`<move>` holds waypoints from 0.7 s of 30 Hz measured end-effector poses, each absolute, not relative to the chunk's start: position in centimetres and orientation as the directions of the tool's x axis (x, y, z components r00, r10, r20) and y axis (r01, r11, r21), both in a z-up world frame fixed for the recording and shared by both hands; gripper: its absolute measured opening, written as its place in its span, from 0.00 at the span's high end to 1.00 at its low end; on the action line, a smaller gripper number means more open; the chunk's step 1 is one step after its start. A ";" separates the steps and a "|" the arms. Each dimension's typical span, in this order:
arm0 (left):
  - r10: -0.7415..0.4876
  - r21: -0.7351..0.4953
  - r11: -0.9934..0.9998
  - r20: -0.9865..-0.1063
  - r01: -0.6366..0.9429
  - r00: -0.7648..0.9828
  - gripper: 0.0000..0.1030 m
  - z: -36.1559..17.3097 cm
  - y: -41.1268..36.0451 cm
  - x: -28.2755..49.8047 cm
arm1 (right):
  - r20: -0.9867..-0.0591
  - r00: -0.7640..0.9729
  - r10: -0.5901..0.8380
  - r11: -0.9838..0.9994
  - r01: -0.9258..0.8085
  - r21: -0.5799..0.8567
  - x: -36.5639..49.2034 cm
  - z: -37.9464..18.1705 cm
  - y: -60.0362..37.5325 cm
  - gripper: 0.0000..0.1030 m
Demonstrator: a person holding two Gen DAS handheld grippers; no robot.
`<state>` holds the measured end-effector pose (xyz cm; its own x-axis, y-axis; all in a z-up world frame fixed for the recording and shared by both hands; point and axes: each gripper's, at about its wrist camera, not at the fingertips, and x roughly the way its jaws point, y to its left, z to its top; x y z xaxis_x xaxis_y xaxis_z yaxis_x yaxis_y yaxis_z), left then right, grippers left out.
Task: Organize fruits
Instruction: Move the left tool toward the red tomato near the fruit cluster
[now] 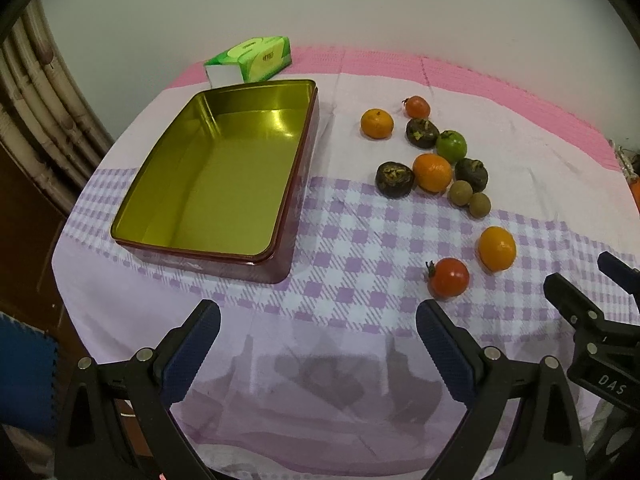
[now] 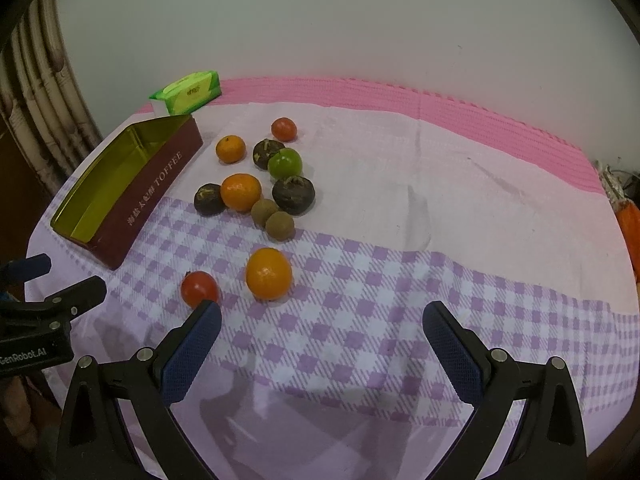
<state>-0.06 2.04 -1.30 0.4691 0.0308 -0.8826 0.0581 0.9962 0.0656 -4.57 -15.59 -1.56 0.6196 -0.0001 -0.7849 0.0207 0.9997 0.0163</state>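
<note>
Plain pale wall (image 2: pixel 320 20) behind checked tablecloth (image 2: pixel 360 272), bamboo-patterned curtain (image 1: pixel 36 92) at left.

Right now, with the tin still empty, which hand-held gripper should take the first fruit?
Probably the right hand-held gripper: it is open, with the near tomato by its left fingertip and an orange just ahead. The left hand-held gripper, also open, faces bare cloth beside the tin.

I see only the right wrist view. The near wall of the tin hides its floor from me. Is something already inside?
Observer: No. The left wrist view shows the whole floor of the tin, and it is bare.
Operator: Good. My view cuts off the left gripper. Are its jaws open?
Observer: Yes. The left gripper has its jaws wide apart, with nothing between them.
</note>
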 end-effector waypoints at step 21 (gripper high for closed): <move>0.010 0.052 0.995 -0.905 0.088 0.425 0.05 -2.3 1.5 0.1 | -0.787 0.617 -0.002 0.999 0.029 0.021 -4.4 -1.9 -16.1 0.03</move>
